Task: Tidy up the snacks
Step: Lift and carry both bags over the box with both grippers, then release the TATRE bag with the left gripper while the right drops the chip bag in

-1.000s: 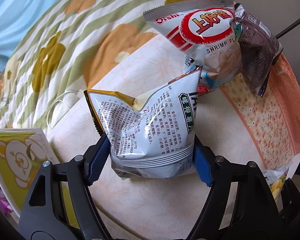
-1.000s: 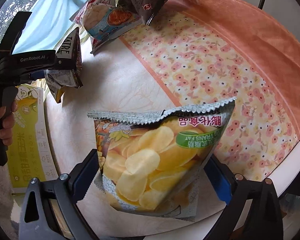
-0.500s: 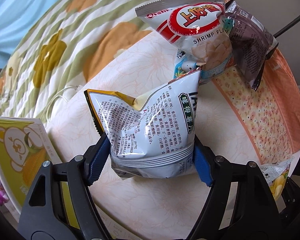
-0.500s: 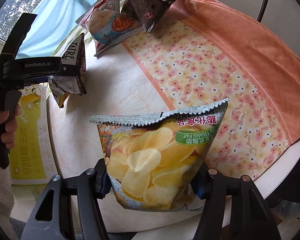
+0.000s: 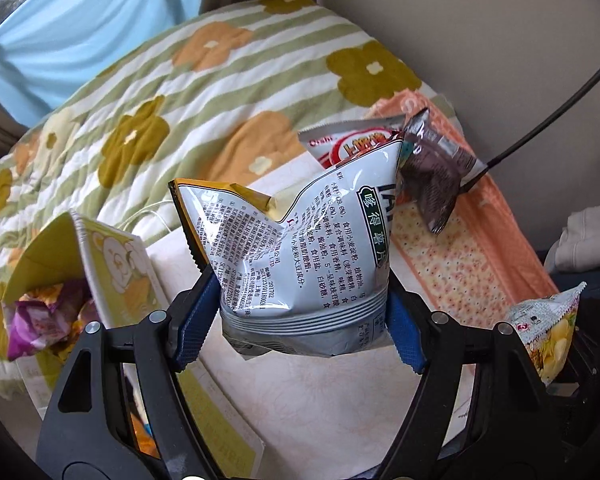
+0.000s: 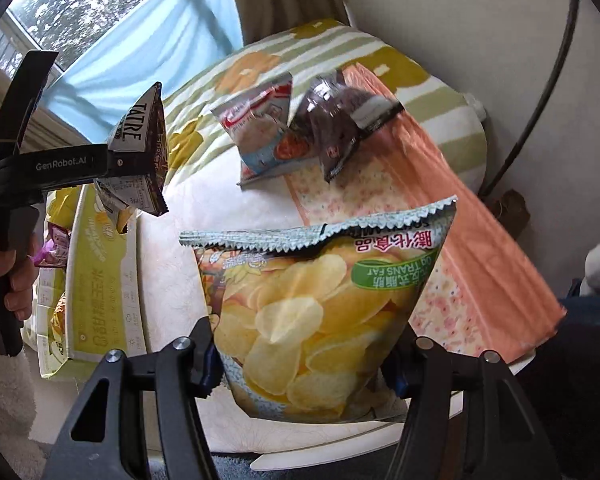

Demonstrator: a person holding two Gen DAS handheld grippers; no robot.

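Left tool (image 5: pixel 300 316) clamped on the crinkled silver-white foil snack bag (image 5: pixel 300 248), right tool (image 6: pixel 304 364) clamped on the yellow potato-chip bag (image 6: pixel 320 312), both bags held above the round white surface (image 5: pixel 320 400), near its front edge

**Two snack bags held up, two more on the table, a box at my left**

I have a crinkled white foil snack bag with black print (image 5: pixel 300 248) clamped by its lower end, its gold-edged top at twelve o'clock. My other bag, a yellow potato-chip packet with a serrated silver seal (image 6: pixel 320 312), is pinched near its bottom, seal uppermost. At one o'clock on the table a red-and-white shrimp-flavour bag (image 6: pixel 260 128) leans against a dark brown glossy packet (image 6: pixel 336 128). At nine o'clock stands a yellow-green cardboard box (image 5: pixel 112 264), open, with purple wrappers (image 5: pixel 40 316) inside.
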